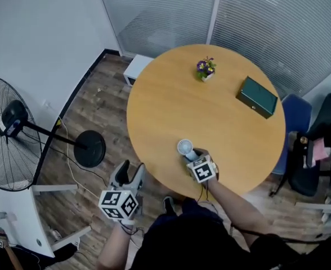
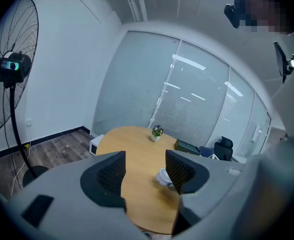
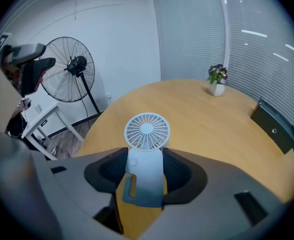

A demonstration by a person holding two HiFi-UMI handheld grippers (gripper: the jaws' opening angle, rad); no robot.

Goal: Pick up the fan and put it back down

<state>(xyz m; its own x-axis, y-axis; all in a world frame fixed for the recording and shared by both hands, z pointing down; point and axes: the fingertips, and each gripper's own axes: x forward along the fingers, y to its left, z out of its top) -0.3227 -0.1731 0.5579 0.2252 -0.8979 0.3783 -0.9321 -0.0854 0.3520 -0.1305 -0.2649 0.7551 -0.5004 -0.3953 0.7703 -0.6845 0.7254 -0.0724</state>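
A small pale blue hand fan (image 3: 147, 131) with a round white grille stands upright between the pads of my right gripper (image 3: 145, 169), which is shut on its body. In the head view the fan (image 1: 185, 148) is over the near part of the round wooden table (image 1: 171, 100), with the right gripper (image 1: 191, 156) just behind it. Whether its base touches the wood I cannot tell. My left gripper (image 1: 129, 173) hangs off the table's near left edge, over the floor. The left gripper (image 2: 146, 170) is open with nothing between its pads.
On the far side of the table stand a small potted plant (image 1: 205, 68) and a dark green box (image 1: 256, 96). A large floor fan (image 1: 8, 131) stands to the left and a white stand (image 1: 19, 218) below it. Chairs (image 1: 300, 122) crowd the right side.
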